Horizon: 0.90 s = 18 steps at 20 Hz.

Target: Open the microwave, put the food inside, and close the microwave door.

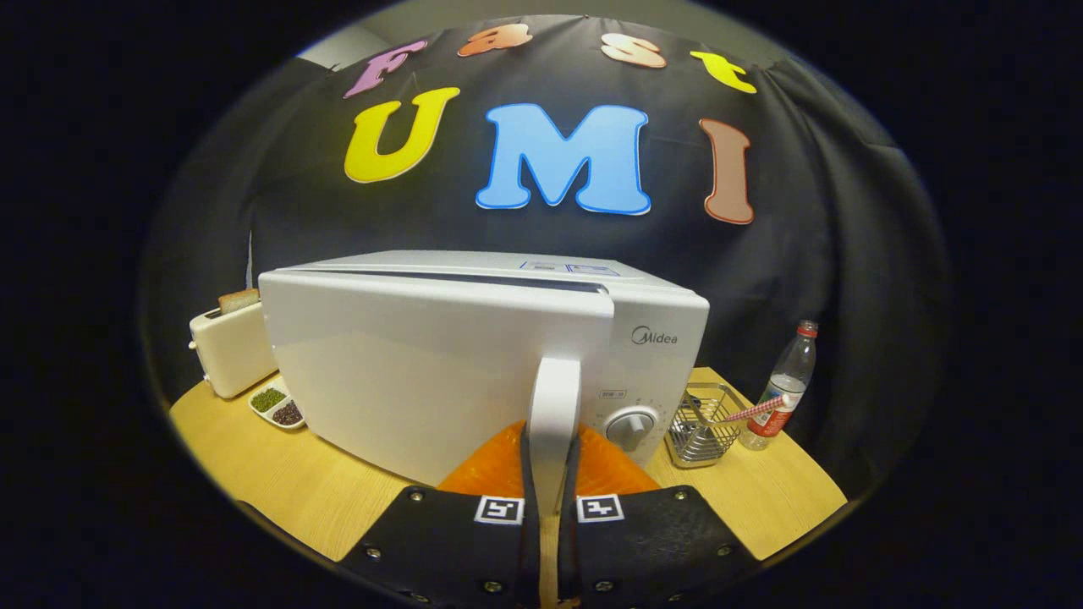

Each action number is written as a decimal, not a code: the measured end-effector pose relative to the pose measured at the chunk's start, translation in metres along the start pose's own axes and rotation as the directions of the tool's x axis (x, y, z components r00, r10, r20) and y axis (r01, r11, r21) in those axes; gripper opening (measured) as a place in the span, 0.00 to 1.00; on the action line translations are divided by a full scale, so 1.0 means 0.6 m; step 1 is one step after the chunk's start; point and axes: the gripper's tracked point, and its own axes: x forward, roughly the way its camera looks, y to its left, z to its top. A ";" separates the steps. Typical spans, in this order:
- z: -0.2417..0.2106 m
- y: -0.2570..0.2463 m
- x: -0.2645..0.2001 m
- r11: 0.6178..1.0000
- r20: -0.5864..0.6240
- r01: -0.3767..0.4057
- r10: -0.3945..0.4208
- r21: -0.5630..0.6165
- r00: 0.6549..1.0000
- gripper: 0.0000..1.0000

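A white microwave (660, 338) stands on the wooden table, its door (406, 372) swung slightly ajar, with a dark gap along the top edge. The door's white vertical handle (554, 406) runs down between my fingers, and my gripper (552, 474) is shut on it, one finger on each side. A round knob (630, 429) sits on the control panel just right of the handle. No food can be made out near the fingers, and the microwave's inside is hidden behind the door.
A cream toaster (228, 351) with a slice of bread stands left of the microwave, with a small divided dish (277, 406) of green and dark beans in front of it. To the right are a wire basket (700, 425) and a plastic water bottle (783, 385). The wooden table (279, 482) lies under all of it.
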 end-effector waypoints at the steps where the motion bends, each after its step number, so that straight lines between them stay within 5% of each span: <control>1: -0.002 -0.001 -0.006 1.000 -0.007 0.004 -0.003 0.021 1.000 0.09; 18: -0.049 0.114 -0.197 0.997 -0.073 -0.066 0.070 0.048 0.995 0.22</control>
